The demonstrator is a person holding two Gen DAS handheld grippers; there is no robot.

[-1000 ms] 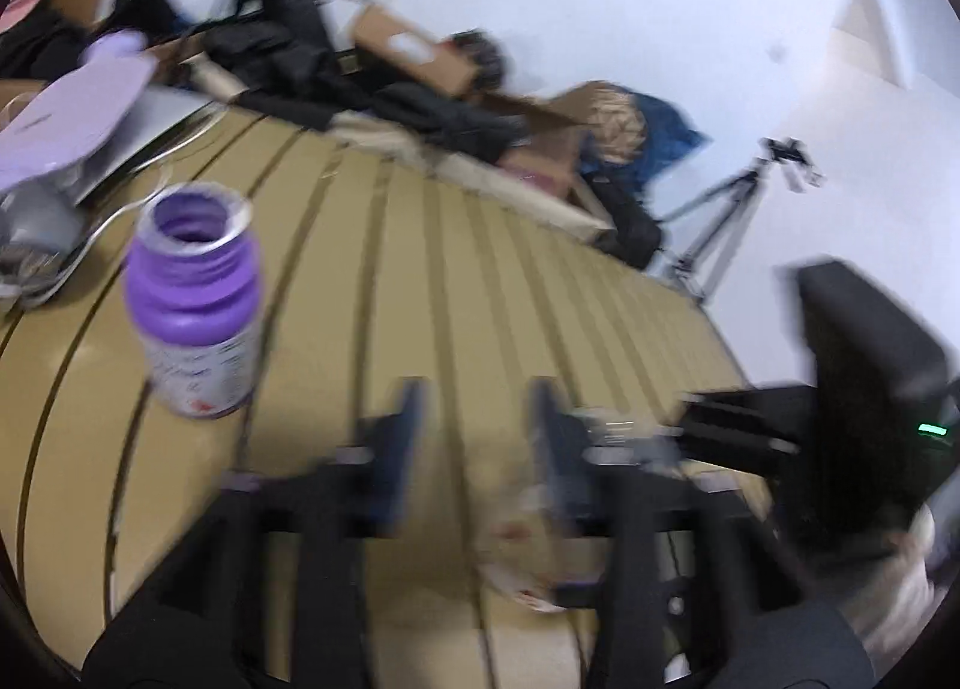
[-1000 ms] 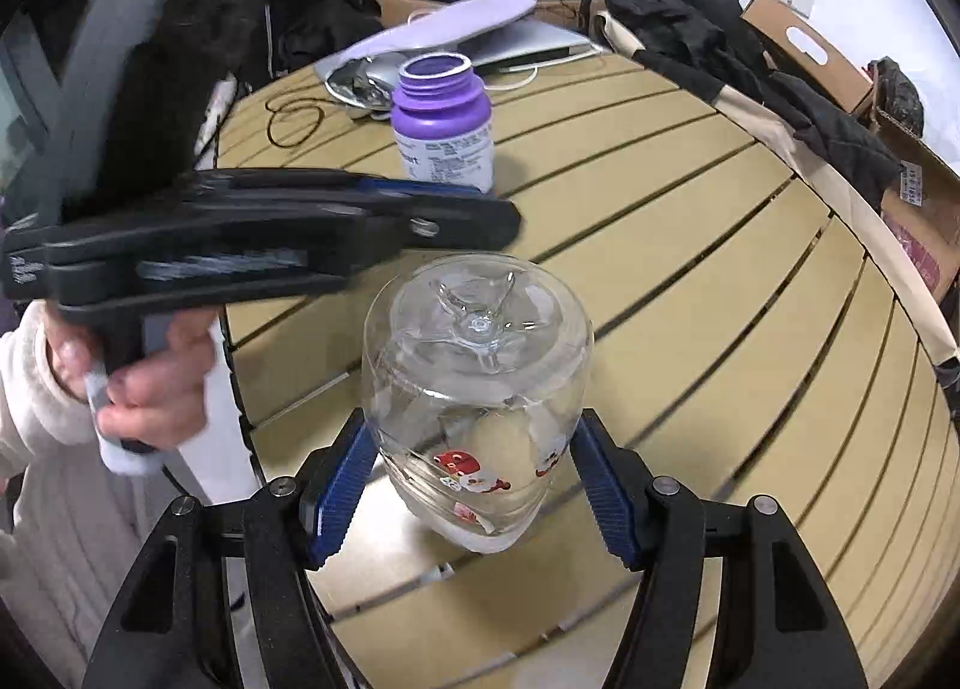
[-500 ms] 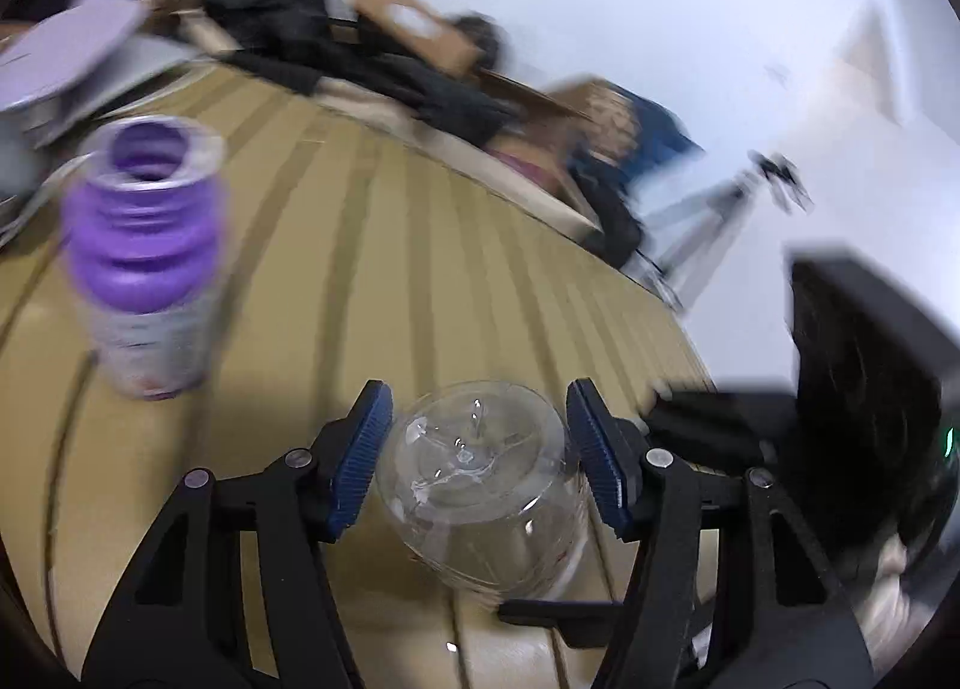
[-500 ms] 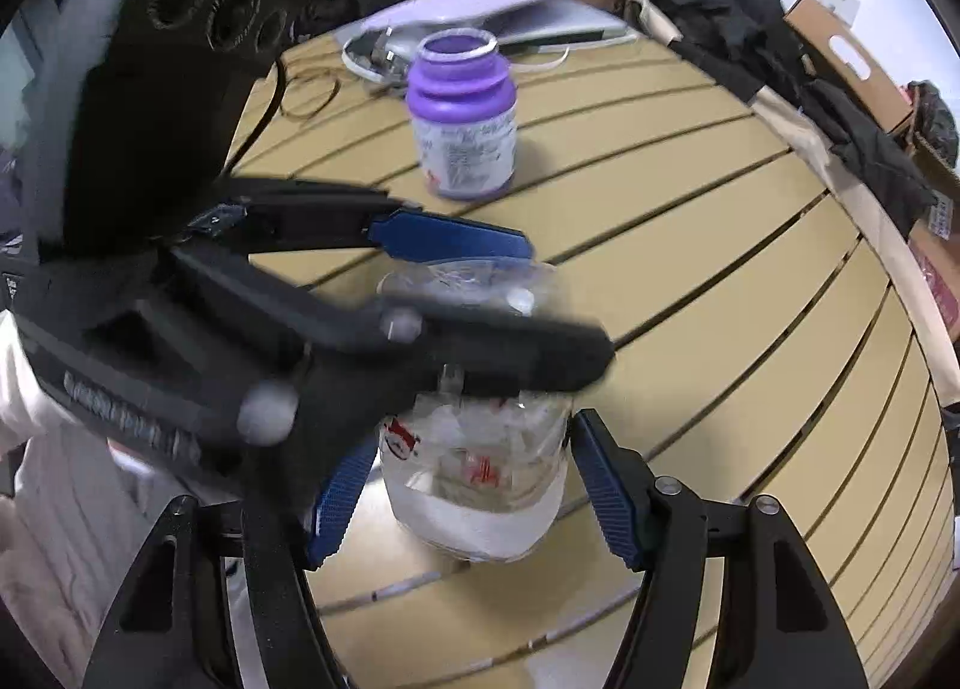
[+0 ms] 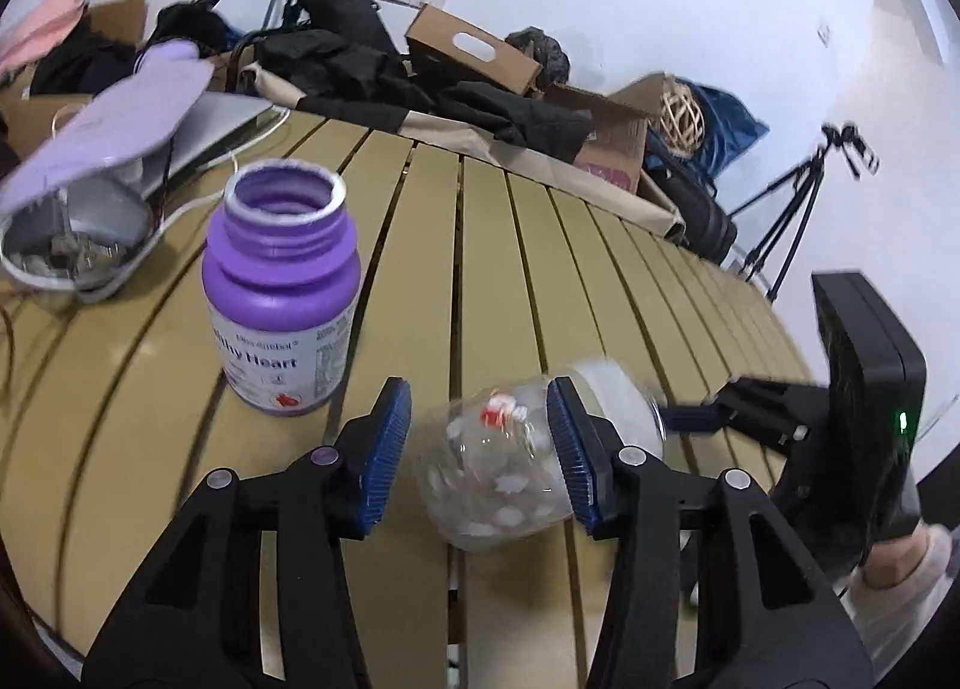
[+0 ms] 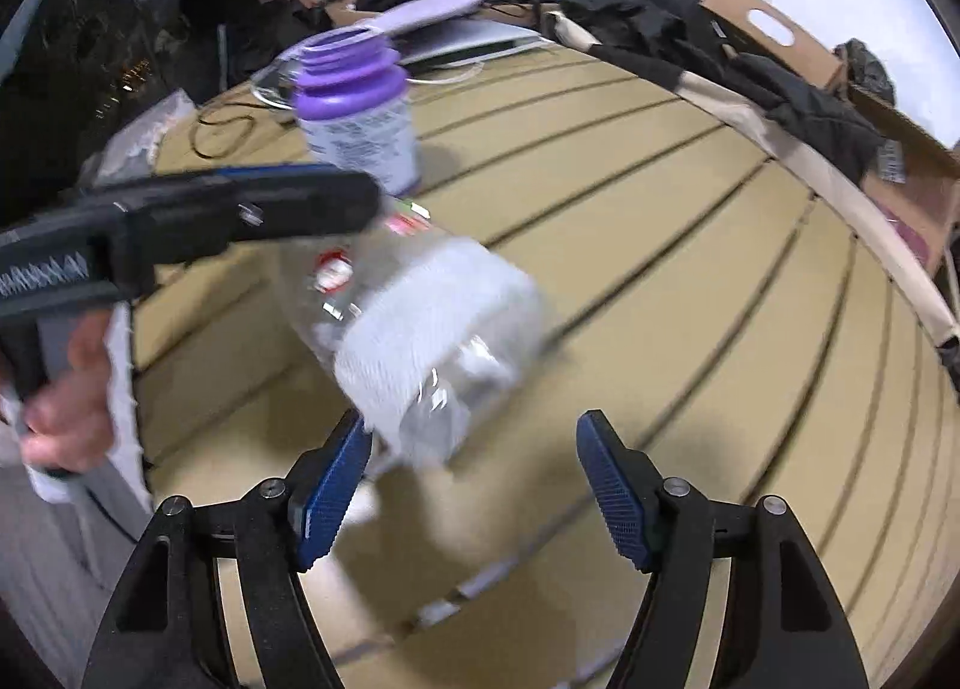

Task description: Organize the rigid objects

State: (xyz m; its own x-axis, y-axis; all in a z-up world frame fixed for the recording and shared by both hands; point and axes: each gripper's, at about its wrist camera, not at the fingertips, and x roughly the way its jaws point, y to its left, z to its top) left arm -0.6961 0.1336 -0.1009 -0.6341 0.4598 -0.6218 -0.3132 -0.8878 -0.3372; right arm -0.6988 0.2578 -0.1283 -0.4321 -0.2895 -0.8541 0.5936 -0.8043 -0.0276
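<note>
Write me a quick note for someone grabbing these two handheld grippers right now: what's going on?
Left gripper: jaws straddle the clear jar; a gap shows on one side, so a firm grip cannot be confirmed.
Right gripper: open, holding nothing, with the jar just ahead of it.
The jar is tipped over, white lid on, blurred, above the slatted table.
The purple bottle stands upright, uncapped, beside the left gripper.
Done: nothing visibly sorted yet.
Left: probably secure the jar, stand it up and place it with the bottle.
</note>
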